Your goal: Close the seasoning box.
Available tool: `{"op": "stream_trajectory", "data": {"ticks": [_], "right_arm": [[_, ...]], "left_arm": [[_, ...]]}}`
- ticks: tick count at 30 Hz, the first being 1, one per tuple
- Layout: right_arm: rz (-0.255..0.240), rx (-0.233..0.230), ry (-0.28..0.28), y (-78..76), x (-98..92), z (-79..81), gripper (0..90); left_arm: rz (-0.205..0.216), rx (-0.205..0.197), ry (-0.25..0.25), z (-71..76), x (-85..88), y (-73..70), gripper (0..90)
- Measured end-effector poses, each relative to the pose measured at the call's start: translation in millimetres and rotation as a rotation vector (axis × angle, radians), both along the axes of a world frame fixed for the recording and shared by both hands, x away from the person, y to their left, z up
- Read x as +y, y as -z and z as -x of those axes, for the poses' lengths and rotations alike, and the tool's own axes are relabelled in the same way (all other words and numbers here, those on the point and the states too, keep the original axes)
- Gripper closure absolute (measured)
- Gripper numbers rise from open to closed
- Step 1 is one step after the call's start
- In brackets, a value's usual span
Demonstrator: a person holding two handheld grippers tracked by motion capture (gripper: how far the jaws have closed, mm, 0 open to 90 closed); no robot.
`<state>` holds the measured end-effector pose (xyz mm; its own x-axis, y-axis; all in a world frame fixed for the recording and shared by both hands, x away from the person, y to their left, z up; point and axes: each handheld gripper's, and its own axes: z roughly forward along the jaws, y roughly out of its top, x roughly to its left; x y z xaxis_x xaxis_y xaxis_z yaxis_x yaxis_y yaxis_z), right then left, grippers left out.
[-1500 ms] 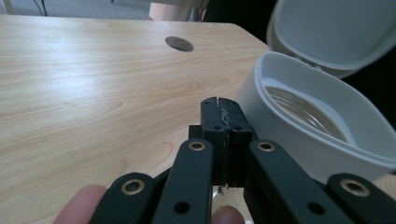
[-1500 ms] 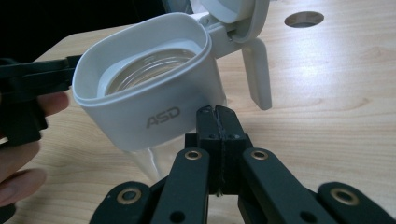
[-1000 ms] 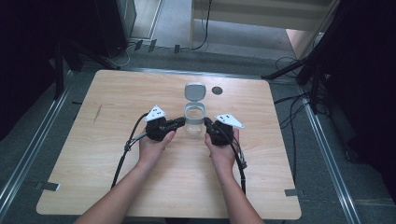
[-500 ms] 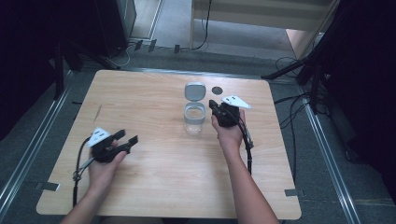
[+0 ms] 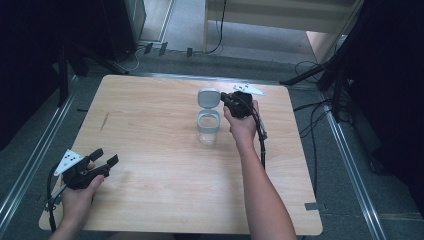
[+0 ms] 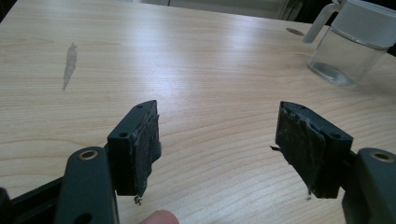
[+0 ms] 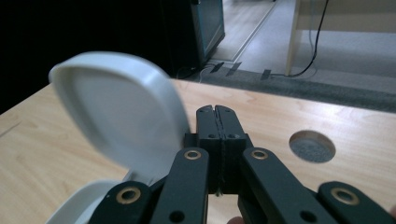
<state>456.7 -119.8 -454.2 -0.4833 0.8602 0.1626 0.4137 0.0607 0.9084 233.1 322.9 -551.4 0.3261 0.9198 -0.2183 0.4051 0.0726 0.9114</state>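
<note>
Wooden worktop (image 5: pixel 165 150), pale grain, rounded corners, dark smear (image 5: pixel 104 121) on left part, round hole (image 5: pixel 242 89) near far edge. Grey floor and cables beyond far edge.

Clear container (image 5: pixel 208 126) standing upright on worktop, right of centre, toward far side. Grey-white hinged lid (image 5: pixel 208 97) flipped up and open, on far side of container. Same container (image 6: pixel 348 51) at upper right of left gripper view, far off, spout or handle part pale.

Right tongs (image 5: pixel 225 99) at far right of container, just beside raised lid, held in right hand (image 5: pixel 243 122), cable trailing along forearm. Jaws fully closed, pads pressed together, nothing between them in right gripper view (image 7: pixel 218 112). Lid (image 7: pixel 121 121) just left of closed jaws in that view, blurred; contact with lid not clear. Hole in worktop (image 7: pixel 312 145) right of jaws.

Left tongs (image 5: pixel 106 156) low at near-left corner of worktop, well apart from container, held in left hand (image 5: pixel 79 192). Jaws spread wide, just opened within last moment, empty: bare wood between pads (image 6: pixel 217 140) in left gripper view. Pads (image 6: pixel 148 142) worn, frayed at edges. Fingertip (image 6: pixel 158 217) at bottom edge of that view.
</note>
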Motion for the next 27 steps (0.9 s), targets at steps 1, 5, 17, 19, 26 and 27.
{"op": "stream_trajectory", "data": {"ticks": [1,5,17,19,26,27], "right_arm": [[0.002,-0.004,-0.002,-1.2,0.9,-2.5,90.0],[-0.033,-0.011,0.009,-8.9,0.6,-10.8,90.0],[-0.076,-0.026,-0.113,-18.7,-1.8,-9.1,90.0],[-0.067,-0.023,-0.128,-17.5,-2.3,-3.9,90.0],[-0.085,-0.027,-0.100,-12.4,-12.5,19.8,89.9],[-0.082,-0.035,-0.098,-12.1,-15.0,23.3,86.5]], "left_arm": [[0.003,0.001,0.002,-0.2,0.1,0.1,31.0],[0.025,0.004,0.004,-1.1,2.2,0.5,31.8],[0.021,0.008,0.008,-1.6,1.0,0.5,33.3],[0.020,0.010,0.009,-1.6,1.0,0.4,33.3],[0.011,0.011,0.011,-1.6,0.3,0.2,33.1],[0.011,0.011,0.010,-1.6,0.2,0.2,32.8]]}}
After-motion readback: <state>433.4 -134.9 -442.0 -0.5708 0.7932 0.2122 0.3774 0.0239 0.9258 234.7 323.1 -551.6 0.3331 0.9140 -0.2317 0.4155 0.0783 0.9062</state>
